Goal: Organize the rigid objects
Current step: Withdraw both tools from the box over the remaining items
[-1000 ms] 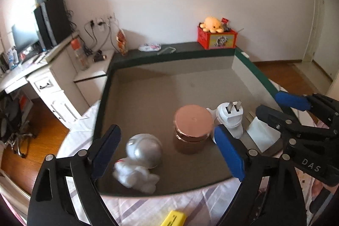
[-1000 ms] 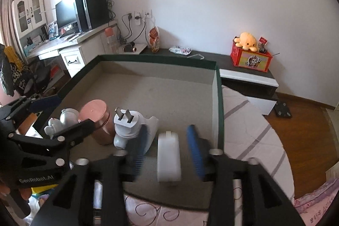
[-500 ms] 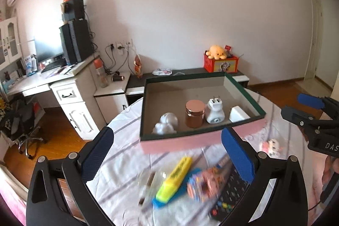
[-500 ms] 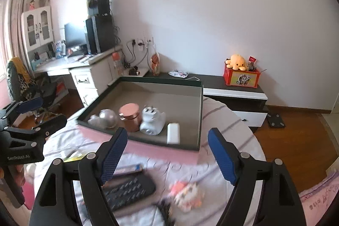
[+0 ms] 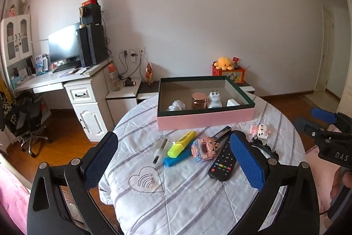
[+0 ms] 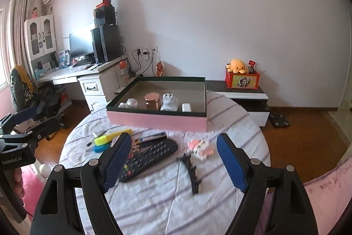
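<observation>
Grippers hover over a round table draped in white striped cloth (image 5: 198, 202): the left gripper (image 5: 173, 160) and right gripper (image 6: 173, 160) both gape wide, blue ribbed pads empty. A shallow pink-sided, dark-rimmed cardboard box (image 5: 206, 119) at the far edge holds a glossy white figurine (image 5: 177, 105), copper-lidded jar (image 5: 199, 100), white plug adapter (image 5: 214, 99) and white case (image 6: 186, 107). Nearer lie a yellow highlighter (image 5: 181, 143), black remote (image 5: 223, 161) and pink brick toys (image 5: 203, 149), with bare cloth in front.
</observation>
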The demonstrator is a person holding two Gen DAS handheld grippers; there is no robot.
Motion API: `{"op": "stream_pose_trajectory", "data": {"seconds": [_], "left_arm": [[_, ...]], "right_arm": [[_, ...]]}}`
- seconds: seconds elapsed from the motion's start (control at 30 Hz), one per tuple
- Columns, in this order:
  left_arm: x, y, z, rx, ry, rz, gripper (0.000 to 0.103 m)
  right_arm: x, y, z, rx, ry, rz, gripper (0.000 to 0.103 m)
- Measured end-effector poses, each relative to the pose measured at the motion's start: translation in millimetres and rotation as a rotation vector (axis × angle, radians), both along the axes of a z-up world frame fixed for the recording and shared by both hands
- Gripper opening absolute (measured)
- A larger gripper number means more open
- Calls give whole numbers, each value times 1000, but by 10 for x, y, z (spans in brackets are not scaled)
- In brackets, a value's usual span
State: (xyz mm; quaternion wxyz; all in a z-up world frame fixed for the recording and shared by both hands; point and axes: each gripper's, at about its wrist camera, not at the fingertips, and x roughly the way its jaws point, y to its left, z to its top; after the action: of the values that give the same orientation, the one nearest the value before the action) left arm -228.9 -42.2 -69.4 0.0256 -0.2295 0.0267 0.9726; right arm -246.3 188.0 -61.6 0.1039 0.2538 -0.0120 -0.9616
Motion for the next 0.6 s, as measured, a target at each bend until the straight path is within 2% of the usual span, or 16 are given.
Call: {"op": "stream_pose_trajectory", "data": {"seconds": [0.3,0.6], "left_arm": [[256,-19,95,9,37,-11,103],[357,-52,107,11,58,10,103]], "right_arm": [[272,-93,119,9,38,7,81],[361,-153,83,16,28,21,81]]}}
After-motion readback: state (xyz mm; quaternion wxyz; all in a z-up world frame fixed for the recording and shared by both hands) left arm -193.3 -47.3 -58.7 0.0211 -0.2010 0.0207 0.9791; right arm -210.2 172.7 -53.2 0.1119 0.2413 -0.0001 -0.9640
